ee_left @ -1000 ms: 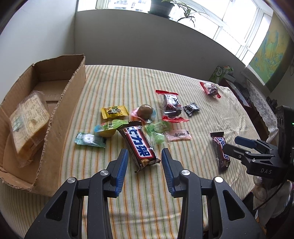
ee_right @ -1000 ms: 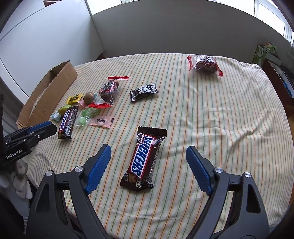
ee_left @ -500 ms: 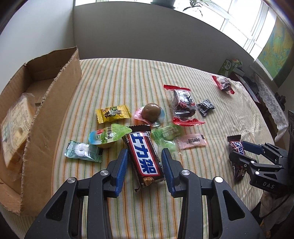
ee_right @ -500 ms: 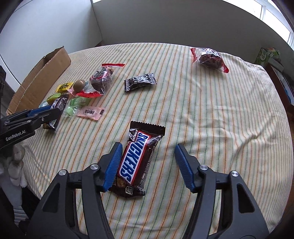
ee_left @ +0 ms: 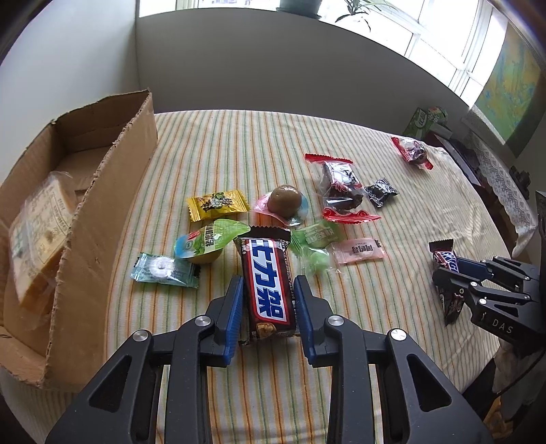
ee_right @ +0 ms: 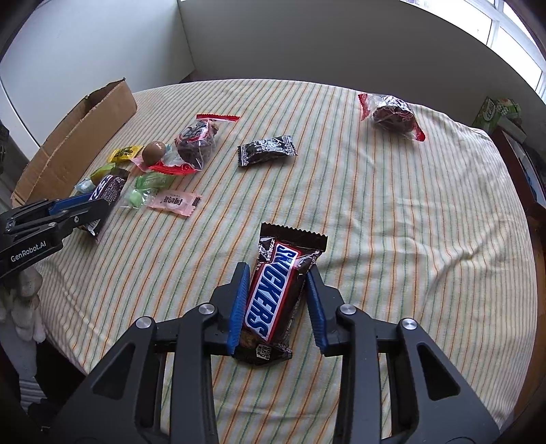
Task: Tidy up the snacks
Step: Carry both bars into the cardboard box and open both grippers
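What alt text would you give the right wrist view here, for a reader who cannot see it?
The right gripper has just been closing its blue fingers around an English-label Snickers bar on a striped tablecloth. Far left, the left gripper holds another bar near loose sweets and a cardboard box.

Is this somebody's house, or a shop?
Probably a home. A striped tablecloth covers the table, a potted plant sits on the windowsill, and loose snacks lie beside a cardboard box, not on shelves.
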A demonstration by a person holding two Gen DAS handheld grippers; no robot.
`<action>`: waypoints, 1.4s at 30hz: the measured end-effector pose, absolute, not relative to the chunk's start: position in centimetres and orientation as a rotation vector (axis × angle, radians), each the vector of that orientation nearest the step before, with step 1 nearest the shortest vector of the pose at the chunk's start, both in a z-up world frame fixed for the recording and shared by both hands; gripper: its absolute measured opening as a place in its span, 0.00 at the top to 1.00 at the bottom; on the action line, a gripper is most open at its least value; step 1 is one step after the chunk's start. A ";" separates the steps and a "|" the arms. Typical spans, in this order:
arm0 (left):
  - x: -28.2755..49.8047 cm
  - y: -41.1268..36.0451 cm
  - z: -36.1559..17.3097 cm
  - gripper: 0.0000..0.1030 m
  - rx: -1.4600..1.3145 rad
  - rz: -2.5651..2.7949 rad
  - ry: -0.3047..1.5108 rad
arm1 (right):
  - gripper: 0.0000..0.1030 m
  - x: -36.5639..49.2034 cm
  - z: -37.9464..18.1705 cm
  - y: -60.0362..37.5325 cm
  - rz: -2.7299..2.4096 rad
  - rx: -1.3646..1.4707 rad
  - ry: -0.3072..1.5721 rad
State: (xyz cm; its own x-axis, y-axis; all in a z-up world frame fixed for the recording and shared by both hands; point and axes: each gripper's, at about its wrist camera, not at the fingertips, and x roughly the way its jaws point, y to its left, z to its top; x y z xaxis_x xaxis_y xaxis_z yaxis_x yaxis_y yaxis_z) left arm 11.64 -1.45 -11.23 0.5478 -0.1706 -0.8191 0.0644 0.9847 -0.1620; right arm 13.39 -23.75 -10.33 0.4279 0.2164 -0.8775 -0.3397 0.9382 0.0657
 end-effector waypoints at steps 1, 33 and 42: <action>11.4 -1.4 -11.2 0.73 -0.116 -0.143 0.980 | 0.69 13.3 -10.3 -23.8 0.348 -0.128 1.074; 8.0 5.2 -4.4 0.73 -0.176 -0.075 0.807 | 0.70 14.2 0.1 -14.6 0.490 -0.166 0.861; 8.7 11.1 -3.8 0.73 -0.172 0.023 0.801 | 0.70 16.3 1.1 -6.3 0.606 -0.210 0.835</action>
